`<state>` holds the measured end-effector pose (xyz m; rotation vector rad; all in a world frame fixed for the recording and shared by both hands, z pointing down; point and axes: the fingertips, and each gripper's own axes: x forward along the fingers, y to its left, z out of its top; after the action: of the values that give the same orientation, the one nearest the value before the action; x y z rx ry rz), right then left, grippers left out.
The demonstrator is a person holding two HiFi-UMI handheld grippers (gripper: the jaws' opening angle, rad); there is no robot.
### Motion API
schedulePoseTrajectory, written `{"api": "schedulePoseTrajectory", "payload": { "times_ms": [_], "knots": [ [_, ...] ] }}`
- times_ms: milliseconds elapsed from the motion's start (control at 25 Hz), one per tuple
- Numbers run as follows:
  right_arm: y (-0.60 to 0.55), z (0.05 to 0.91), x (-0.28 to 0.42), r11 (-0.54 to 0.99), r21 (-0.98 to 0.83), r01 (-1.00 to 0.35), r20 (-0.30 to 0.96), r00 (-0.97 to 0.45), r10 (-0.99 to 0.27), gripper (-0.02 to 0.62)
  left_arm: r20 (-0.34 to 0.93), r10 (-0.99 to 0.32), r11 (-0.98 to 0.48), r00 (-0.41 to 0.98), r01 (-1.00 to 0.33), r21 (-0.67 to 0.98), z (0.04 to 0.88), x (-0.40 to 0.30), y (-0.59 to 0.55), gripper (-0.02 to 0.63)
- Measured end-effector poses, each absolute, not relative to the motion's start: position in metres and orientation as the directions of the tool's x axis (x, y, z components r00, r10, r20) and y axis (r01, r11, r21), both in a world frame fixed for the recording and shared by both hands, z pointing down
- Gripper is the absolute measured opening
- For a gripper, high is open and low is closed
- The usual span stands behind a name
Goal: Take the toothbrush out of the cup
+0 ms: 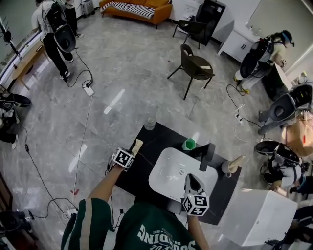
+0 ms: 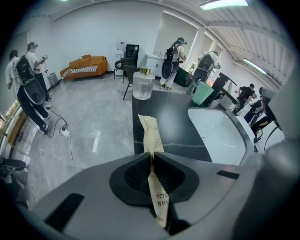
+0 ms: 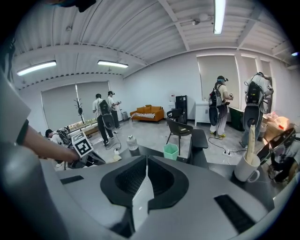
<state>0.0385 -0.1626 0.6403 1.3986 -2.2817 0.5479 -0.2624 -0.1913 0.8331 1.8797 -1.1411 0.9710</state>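
My left gripper [image 2: 152, 155] is clamped on the toothbrush [image 2: 150, 131]. It is out of the cup and held over the left edge of the counter [image 1: 151, 140]. The toothbrush is long, flat and narrow, sealed in a beige paper wrapper with dark print. The paper creases where my pads pinch it partway along, and 1 end pokes out past the jaws.

The room is large, with a polished grey stone floor [image 1: 122, 83], white walls and a ribbed ceiling with strip lights. An orange sofa [image 1: 137, 9] stands at the far side and a dark chair [image 1: 193, 63] is nearer.

The counter is glossy black with a thin pale vein. A smooth white basin [image 1: 168, 171] with rounded corners sits in it. My right gripper [image 3: 146, 159] hangs above the basin, its jaws pressed together on nothing. A black faucet [image 1: 205, 156] stands behind the basin.

At the right end, a white mug [image 3: 247, 168] holds a 2nd wrapped toothbrush [image 3: 251, 138] upright. A green faceted cup [image 3: 171, 151] and a clear glass jar [image 2: 143, 86] stand near the far edge.
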Motion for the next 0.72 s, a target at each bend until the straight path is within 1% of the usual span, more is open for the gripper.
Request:
{"api": "schedulePoseTrajectory", "payload": {
  "times_ms": [80,200,440,720],
  "knots": [
    [-0.162,0.64,0.037,0.414,-0.12,-0.902,0.528,-0.411,-0.743,0.041,0.865,-0.378,-0.356,0.329,-0.914,0.193,0.831,-0.262,-0.192,0.021],
    [-0.162,0.641,0.037,0.414,-0.121,-0.902,0.526,-0.412,-0.744,0.042,0.844,-0.429,-0.349,0.321,-0.921,0.173,0.821,-0.263,-0.197,0.028],
    [-0.165,0.641,0.032,0.421,-0.119,-0.899,0.52,-0.418,-0.745,0.043,0.796,-0.482,-0.382,0.367,-0.905,0.186,0.807,-0.256,-0.199,0.048],
    [-0.171,0.635,0.037,0.437,-0.121,-0.891,0.504,-0.435,-0.746,0.041,0.734,-0.59,-0.381,0.337,-0.917,0.114,0.774,-0.247,-0.215,0.048]
  ]
}}
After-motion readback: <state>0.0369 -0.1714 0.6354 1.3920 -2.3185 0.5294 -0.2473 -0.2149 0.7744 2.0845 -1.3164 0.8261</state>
